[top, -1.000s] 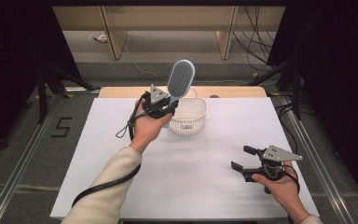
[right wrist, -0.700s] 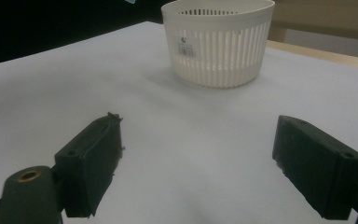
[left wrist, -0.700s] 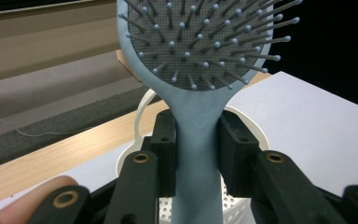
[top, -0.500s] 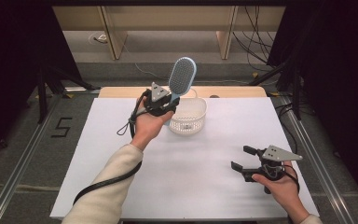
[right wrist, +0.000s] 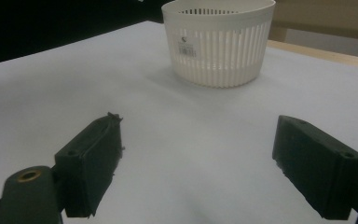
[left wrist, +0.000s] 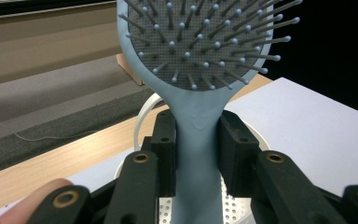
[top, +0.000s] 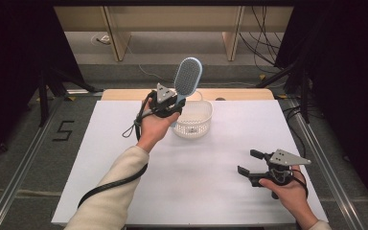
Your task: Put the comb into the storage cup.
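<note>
Left gripper jaws pinching the light-blue handle of a hairbrush, one black pad on each side of the neck. Brush head raised up and away, bristles facing the left gripper's camera, held above the near rim of a white slotted basket. Basket standing at the far middle of the white table, seen close behind the jaws in the left gripper view. Left hand wrapped around the gripper body, cable trailing down along the sleeve.

Right gripper jaws spread wide, pinching nothing, low over the table's near right part. Basket well ahead of them, with bare table between.
</note>
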Action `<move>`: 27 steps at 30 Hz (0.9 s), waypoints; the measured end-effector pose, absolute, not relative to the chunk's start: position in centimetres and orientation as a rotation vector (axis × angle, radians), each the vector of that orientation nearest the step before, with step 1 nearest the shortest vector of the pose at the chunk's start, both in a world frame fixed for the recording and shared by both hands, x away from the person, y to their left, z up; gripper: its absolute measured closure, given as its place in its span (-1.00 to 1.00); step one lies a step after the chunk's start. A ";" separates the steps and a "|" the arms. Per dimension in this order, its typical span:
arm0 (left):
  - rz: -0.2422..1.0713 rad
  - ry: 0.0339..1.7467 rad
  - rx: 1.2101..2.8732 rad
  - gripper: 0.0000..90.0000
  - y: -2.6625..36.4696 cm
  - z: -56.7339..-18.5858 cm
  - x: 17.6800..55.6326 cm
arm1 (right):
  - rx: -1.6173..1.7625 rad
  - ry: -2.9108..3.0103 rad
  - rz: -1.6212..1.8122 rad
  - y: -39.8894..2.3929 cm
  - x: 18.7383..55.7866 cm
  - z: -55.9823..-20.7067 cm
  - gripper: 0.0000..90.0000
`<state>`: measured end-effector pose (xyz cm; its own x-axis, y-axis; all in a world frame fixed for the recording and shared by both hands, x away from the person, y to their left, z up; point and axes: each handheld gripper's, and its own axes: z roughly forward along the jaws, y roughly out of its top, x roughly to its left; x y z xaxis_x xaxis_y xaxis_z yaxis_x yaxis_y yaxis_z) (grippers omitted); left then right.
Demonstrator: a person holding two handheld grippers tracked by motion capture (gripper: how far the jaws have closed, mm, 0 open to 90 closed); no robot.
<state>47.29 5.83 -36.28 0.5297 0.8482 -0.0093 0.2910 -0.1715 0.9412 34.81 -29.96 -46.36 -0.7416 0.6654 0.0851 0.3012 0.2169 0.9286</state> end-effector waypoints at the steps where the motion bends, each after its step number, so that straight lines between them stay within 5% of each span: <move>1: 0.666 0.963 1.723 0.55 5.8 -36.3 47.3 | 0.902 2.165 1.533 -30.0 34.8 -46.4 -0.63; 27: 0.681 0.947 1.710 0.55 5.2 -36.2 48.3 | 0.902 2.163 1.538 -30.0 34.8 -46.3 -0.63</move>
<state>48.33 5.18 -36.16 0.5307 0.8476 0.0000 0.2700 -0.1691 0.9479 34.80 -29.97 -46.35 -0.7422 0.6646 0.0868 0.3003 0.2140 0.9295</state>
